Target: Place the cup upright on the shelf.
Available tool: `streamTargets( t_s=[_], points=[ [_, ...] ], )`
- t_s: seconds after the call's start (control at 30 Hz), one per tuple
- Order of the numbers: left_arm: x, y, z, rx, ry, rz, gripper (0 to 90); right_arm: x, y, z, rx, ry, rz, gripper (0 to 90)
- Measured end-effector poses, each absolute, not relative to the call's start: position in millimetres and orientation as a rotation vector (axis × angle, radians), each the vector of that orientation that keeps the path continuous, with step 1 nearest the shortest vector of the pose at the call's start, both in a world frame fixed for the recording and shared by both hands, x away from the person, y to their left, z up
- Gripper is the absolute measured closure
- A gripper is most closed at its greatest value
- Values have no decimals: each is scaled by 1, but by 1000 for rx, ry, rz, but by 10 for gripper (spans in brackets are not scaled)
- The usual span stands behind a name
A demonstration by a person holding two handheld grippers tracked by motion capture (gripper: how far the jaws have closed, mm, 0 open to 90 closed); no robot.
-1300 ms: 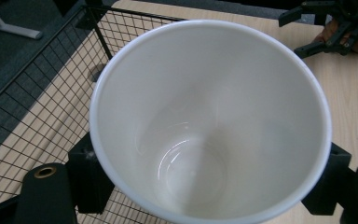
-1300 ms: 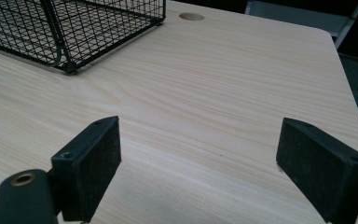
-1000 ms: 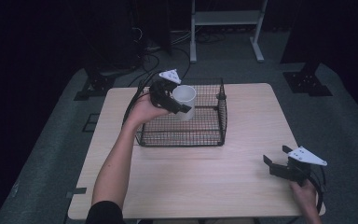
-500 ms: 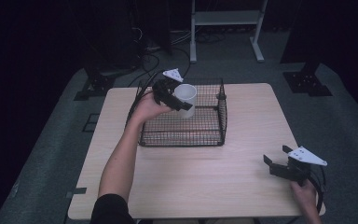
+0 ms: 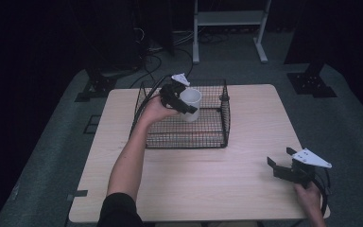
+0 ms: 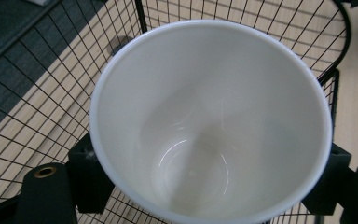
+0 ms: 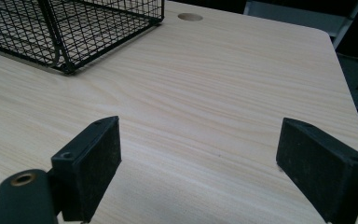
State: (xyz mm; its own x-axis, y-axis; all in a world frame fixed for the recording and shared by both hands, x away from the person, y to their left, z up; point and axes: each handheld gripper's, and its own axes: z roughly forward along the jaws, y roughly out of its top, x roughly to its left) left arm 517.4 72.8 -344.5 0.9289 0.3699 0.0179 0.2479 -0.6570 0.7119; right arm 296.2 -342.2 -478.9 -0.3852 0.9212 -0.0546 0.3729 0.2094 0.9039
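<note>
1. Right gripper [image 5: 283,165]: at the near right corner of the table [image 5: 246,189], held low over the wood. Jaws wide apart, nothing between the pads [image 7: 91,161]. Well apart from the basket.
2. Left gripper [image 5: 182,103]: reached forward over the basket on an outstretched forearm. Jaws clamped on either side of the white cup [image 5: 190,105], pads pressing its wall.
3. White cup [image 6: 209,121]: held inside the top of the black wire basket [image 5: 217,137], toward its far left part, clear of the mesh floor. Near upright with a slight tilt; long axis close to vertical, mouth up. Interior bare and glossy in the left gripper view.
4. Black wire basket [image 6: 37,79]: rectangular, open-topped, on the far middle of the table.
</note>
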Motion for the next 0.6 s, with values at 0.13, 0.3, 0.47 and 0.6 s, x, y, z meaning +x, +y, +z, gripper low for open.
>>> streamTargets(
  t_s=[0.13, 0.3, 0.47, 0.6],
  points=[
    [522, 70, -351, 2329, 438, 206, 211, 296, -343, -479, 1201, 1870, 1144, 131],
    [526, 69, -359, 2336, 441, 203, 210, 296, -343, -479, 1202, 1869, 1147, 131],
    [528, 69, -366, 2331, 440, 206, 210, 296, -343, -479, 1203, 1868, 1147, 131],
    [529, 69, -373, 2345, 450, 200, 210, 296, -343, -479, 1202, 1870, 1146, 131]
  ],
)
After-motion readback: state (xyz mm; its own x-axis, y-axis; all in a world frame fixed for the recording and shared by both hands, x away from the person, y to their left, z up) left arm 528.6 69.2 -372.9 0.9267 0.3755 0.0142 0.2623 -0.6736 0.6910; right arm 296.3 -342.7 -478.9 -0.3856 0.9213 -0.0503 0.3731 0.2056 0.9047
